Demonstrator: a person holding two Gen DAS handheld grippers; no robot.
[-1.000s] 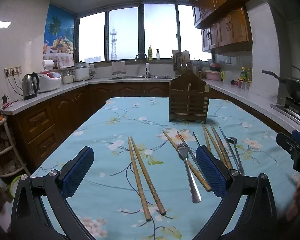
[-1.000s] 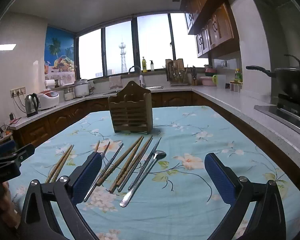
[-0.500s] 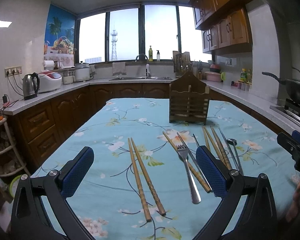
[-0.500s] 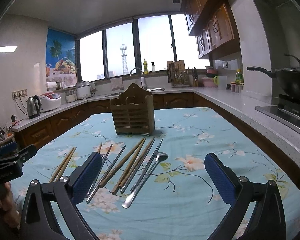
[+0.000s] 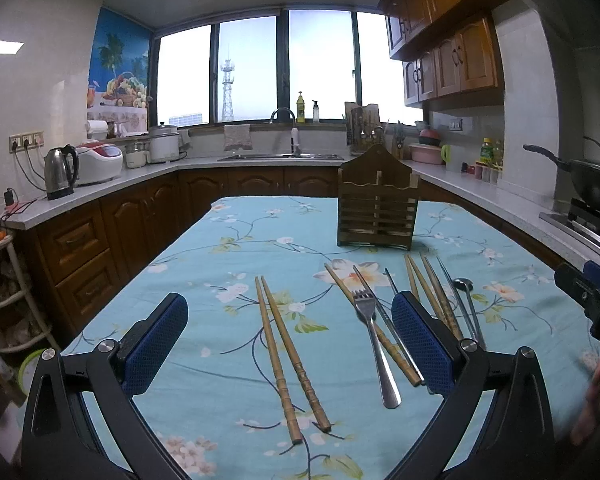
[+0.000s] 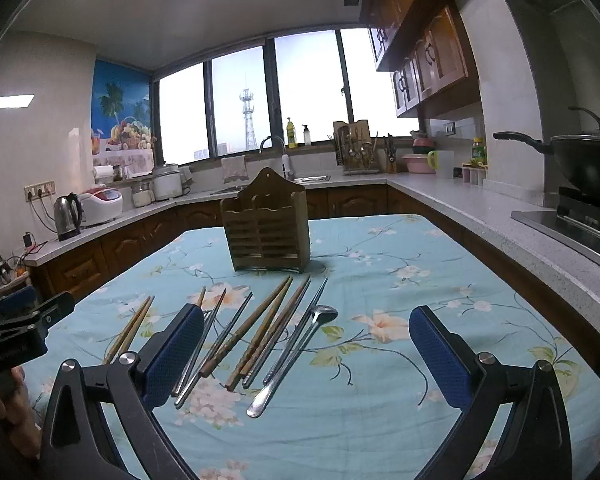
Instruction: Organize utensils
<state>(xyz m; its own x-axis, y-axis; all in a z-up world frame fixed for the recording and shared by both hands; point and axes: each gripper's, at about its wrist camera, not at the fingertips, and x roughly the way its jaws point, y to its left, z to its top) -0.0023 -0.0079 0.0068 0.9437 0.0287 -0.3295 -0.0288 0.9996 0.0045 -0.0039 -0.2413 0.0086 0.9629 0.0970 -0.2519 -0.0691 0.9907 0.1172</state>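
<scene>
On the left wrist view: the left gripper [image 5: 288, 338] is hovering low over the floral tablecloth [image 5: 220, 240], jaws spread wide and gripping nothing.
Directly ahead: a bamboo chopstick pair [image 5: 288, 356] is lying between the fingers, loose on the cloth.
Further right: a fork [image 5: 374, 344] is crossing over a single chopstick [image 5: 374, 328], with more chopsticks [image 5: 434, 292] and a spoon [image 5: 466, 300] beyond the right finger.
Destination: the wooden utensil holder [image 5: 376, 212] is standing upright at the far end, well apart, and looking empty.

Over on the right wrist view: the right gripper [image 6: 306, 354] is also gaping open, carrying nothing.
Under it: a fan of wooden chopsticks [image 6: 260, 330], metal chopsticks [image 6: 296, 338] and a long spoon [image 6: 294, 358] is sitting on the table.
Progress: I'd judge sorting is barely starting; every utensil is waiting outside the holder [image 6: 266, 230].
Obstacles: overlapping handles are making single picks awkward; the left tool [image 6: 20, 326] is crowding the left edge.
Surroundings: kettle [image 6: 68, 216] and wok [image 6: 580, 156] are sitting on the counters, clear of the work.
</scene>
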